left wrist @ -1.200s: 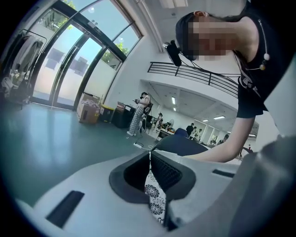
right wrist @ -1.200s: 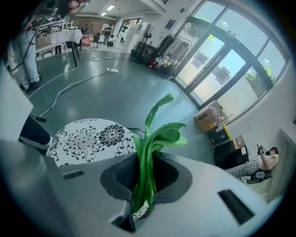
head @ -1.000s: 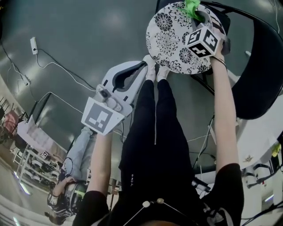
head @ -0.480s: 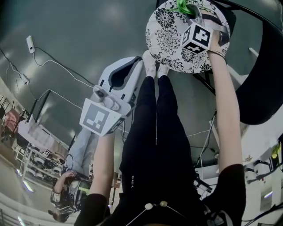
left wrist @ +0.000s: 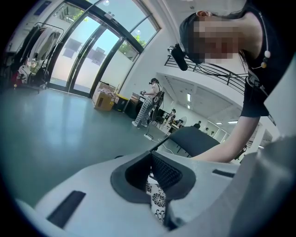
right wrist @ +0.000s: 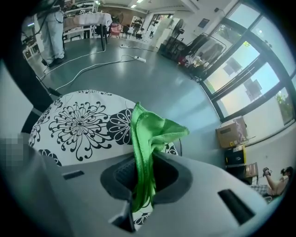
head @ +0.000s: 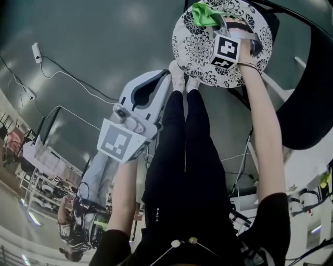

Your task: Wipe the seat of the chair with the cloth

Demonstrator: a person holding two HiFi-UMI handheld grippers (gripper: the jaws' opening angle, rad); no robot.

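Observation:
The chair seat is a round white cushion with black flower prints, at the top of the head view and also in the right gripper view. My right gripper is over the seat, shut on a green cloth that sticks out past its jaws and lies against the seat's far part. My left gripper hangs beside the person's black-clad legs, off the seat, jaws shut with nothing held; a sliver of the patterned seat shows past them.
A black chair back curves at the right of the seat. White cables and a power strip lie on the grey floor at left. Another person stands at lower left. Desks and chairs stand far off.
My right gripper has slid the green cloth leftward across the far part of the seat. The left gripper has stayed about where it was.

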